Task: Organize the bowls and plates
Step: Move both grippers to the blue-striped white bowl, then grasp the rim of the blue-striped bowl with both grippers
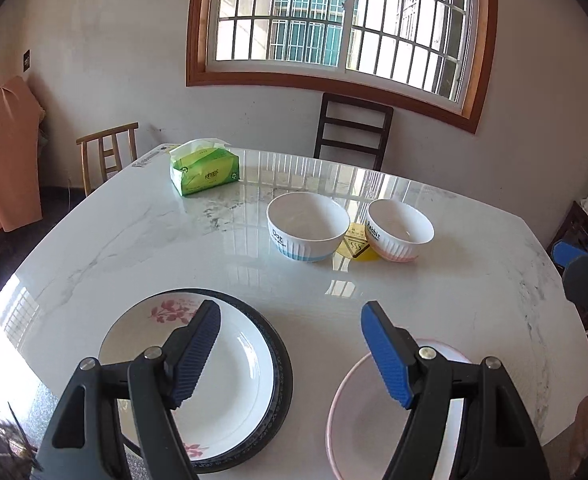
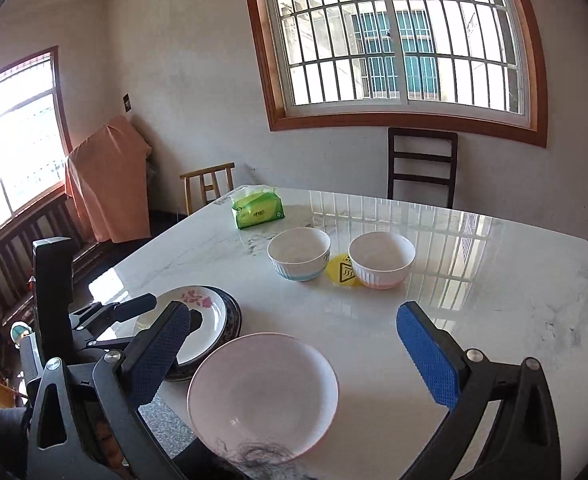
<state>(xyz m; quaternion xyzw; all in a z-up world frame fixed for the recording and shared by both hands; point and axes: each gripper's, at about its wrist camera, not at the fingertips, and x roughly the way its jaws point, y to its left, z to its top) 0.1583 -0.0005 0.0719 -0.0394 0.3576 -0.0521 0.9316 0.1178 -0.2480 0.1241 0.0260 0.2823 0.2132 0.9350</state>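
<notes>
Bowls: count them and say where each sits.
2. The blue-banded bowl stands mid-table, left of the yellow sticker; the pink-banded bowl stands right of it. Both are upright and apart. None seems hidden.

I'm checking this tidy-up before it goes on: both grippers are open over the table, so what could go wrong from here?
1. The pink-rimmed white plate appears to jut past the marble table's near edge; a nudge from the right gripper might tip it off.
2. The flowered white plate already rests on a dark-rimmed plate; a clumsy grab by the left gripper could slide both.
</notes>
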